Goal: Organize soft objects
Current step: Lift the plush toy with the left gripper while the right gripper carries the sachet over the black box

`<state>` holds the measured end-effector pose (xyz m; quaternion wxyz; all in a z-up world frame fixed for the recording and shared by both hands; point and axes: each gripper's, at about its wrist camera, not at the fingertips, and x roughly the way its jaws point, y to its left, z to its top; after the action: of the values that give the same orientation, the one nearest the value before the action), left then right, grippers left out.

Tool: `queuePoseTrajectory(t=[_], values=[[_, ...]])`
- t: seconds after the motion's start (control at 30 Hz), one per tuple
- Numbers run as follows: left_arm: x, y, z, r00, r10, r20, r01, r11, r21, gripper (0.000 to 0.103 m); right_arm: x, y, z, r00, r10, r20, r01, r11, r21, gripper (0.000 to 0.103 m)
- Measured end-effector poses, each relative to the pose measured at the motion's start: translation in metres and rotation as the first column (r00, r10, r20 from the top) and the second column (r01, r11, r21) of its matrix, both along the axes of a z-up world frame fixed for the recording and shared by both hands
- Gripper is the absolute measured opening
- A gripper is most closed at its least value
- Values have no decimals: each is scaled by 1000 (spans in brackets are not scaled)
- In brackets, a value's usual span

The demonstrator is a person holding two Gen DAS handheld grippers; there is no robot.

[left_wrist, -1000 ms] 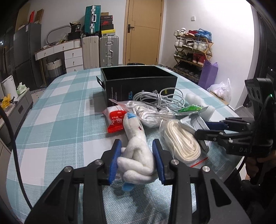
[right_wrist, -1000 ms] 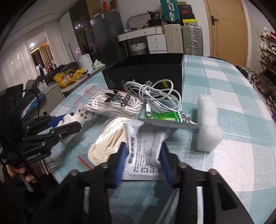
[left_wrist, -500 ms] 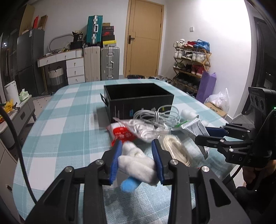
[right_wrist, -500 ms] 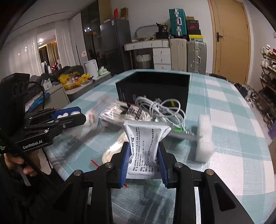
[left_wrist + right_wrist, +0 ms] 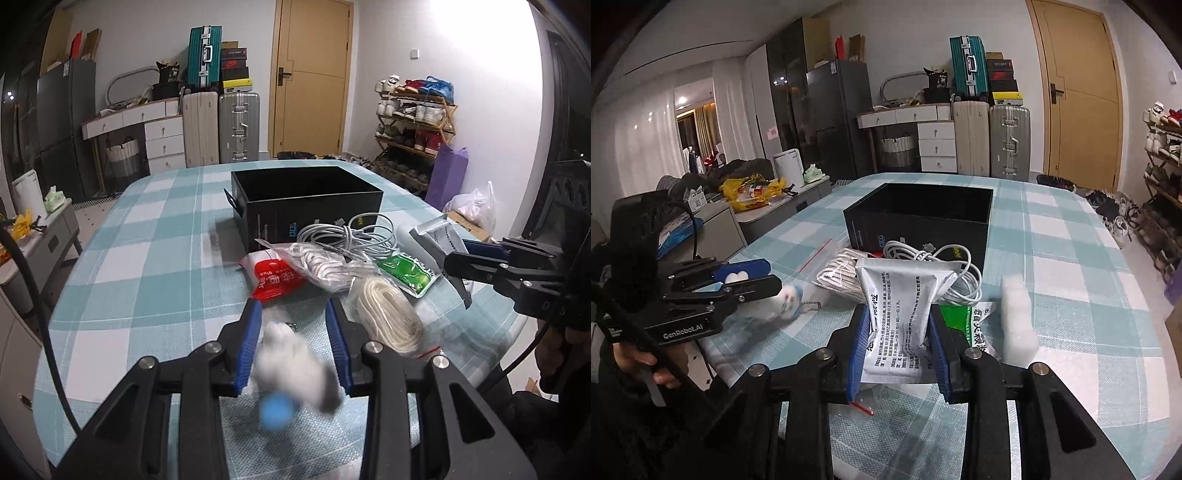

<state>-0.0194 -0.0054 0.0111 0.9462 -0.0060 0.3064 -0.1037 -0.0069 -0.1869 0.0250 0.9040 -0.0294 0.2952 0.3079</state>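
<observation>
Box (image 5: 306, 206) mid-table (image 5: 147, 266), cable coil (image 5: 347, 236) just before it, packets before that, foam block (image 5: 1017, 314) at right.

The soft toy (image 5: 295, 363) at lower centre is a motion blur — no features readable; the foam block (image 5: 1017, 317) at right smears too, and the pouch (image 5: 899, 317) print stays illegible

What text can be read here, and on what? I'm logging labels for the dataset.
"GenRobot.AI": side of the black left gripper.
Grey foil pouch in the right gripper: print too small to read.
Red packet, green sachet, black open box: lettering blurred.
</observation>
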Motion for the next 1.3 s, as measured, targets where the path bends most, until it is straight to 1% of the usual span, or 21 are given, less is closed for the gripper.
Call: queuePoseTrajectory(t=[0.07,0.13,0.2,0.23,0.3,0.33,0.47,0.53,0.57,0.6,0.63,0.67,0.73,0.8,1.03,1.13,1.3], values=[[-3,-3,-1,1000,-11,13,11,1000,15,27,2,1,-1,1000,2,0,-2,1000,2,32],[-3,-3,-1,1000,-12,12,12,1000,21,27,4,1,-2,1000,3,-4,-3,1000,2,32],[-2,0,-4,1000,-6,-13,7,1000,24,28,3,0,-3,1000,3,-5,-3,1000,3,32],[-2,1,-7,999,-5,-34,6,1000,28,31,4,0,-3,1000,4,-7,-4,1000,3,32],[-3,5,-10,999,4,-52,-2,1000,30,48,4,0,-3,1000,5,-6,-5,1000,2,32],[-4,7,-12,998,9,-61,-7,1000,29,61,3,-1,-3,1000,6,-6,-6,1000,3,32],[-7,10,-20,994,14,-105,-9,999,53,62,3,0,-5,1000,10,-12,-10,1000,3,32],[-5,8,-28,990,7,-144,3,998,65,62,3,1,-6,1000,12,-14,-12,1000,0,32],[-5,7,-31,987,6,-161,7,997,78,60,3,1,-7,1000,11,-16,-11,1000,-2,32],[-5,4,-34,985,9,-172,8,995,99,56,4,1,-7,1000,10,-18,-10,1000,-1,32],[-6,1,-36,984,-6,-181,27,993,114,38,3,1,-8,1000,10,-19,-10,1000,-2,32],[-6,-2,-37,981,-23,-190,46,992,121,32,3,1,-8,1000,9,-18,-9,1000,-3,32],[-10,-7,-36,983,-34,-179,60,988,143,29,4,1,-8,1000,6,-18,-6,1000,-3,32],[-13,-8,-32,986,-48,-160,69,989,128,28,4,1,-8,1000,6,-14,-6,1000,-5,32],[-22,-8,4,997,-51,-49,54,997,52,28,2,2,-3,1000,9,6,-9,1000,-4,32],[-21,-12,18,998,-60,-2,60,997,50,28,1,3,0,1000,8,17,-8,1000,0,32],[-15,-18,36,996,-73,45,71,996,48,28,2,-1,13,999,-7,43,6,1000,25,32]])
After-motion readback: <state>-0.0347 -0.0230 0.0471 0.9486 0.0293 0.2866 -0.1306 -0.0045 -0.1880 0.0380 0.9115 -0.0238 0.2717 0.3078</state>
